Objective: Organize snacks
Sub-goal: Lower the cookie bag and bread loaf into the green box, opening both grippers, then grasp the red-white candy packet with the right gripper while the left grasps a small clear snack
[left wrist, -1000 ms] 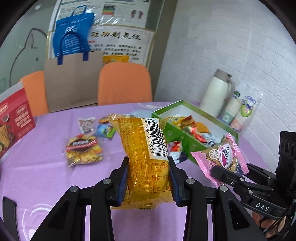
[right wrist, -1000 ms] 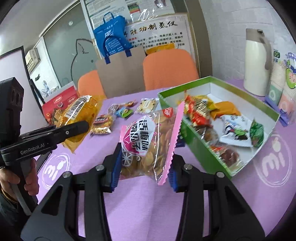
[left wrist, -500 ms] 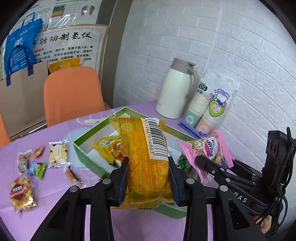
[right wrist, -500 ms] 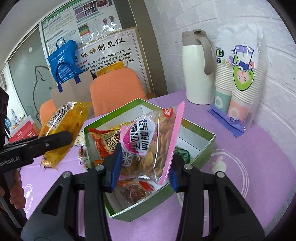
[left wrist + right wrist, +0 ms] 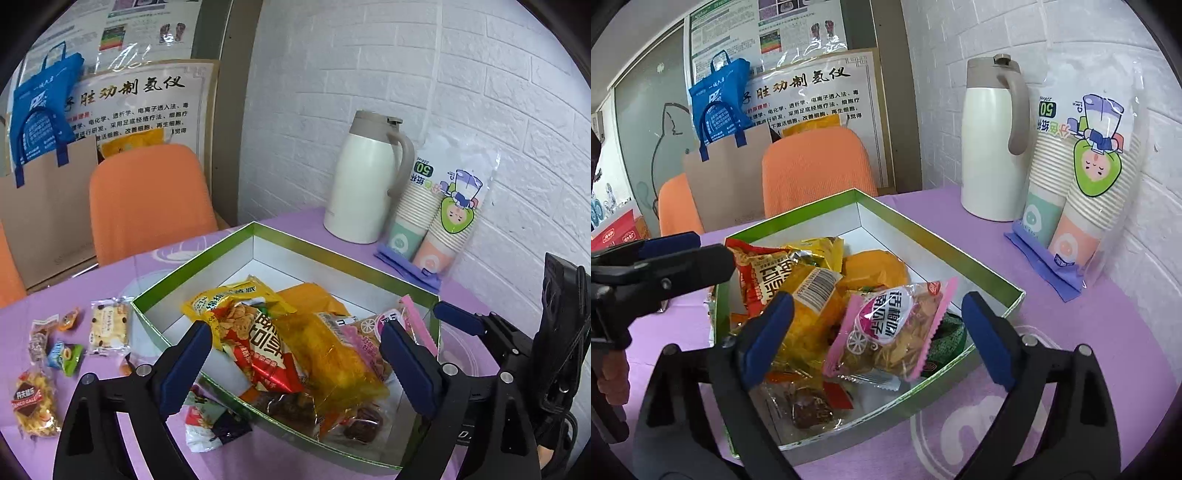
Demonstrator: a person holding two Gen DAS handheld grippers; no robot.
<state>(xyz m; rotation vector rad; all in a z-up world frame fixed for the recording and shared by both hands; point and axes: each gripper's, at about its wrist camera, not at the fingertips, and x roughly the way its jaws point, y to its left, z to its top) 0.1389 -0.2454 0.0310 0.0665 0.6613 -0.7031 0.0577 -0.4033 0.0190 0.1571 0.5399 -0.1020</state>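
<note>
Box [image 5: 964,258] is open on top, far corner floor bare; near half is piled with snack bags. Both claws hang spread over that pile, left claw [image 5: 295,365] and right claw [image 5: 877,332] close side by side, little room between. Jug [image 5: 990,147] and cup pack [image 5: 1082,177] block the wall side past the box. Loose small snacks [image 5: 74,336] clutter the tabletop [image 5: 1108,332] left of the box; right of it the tabletop is bare.
</note>
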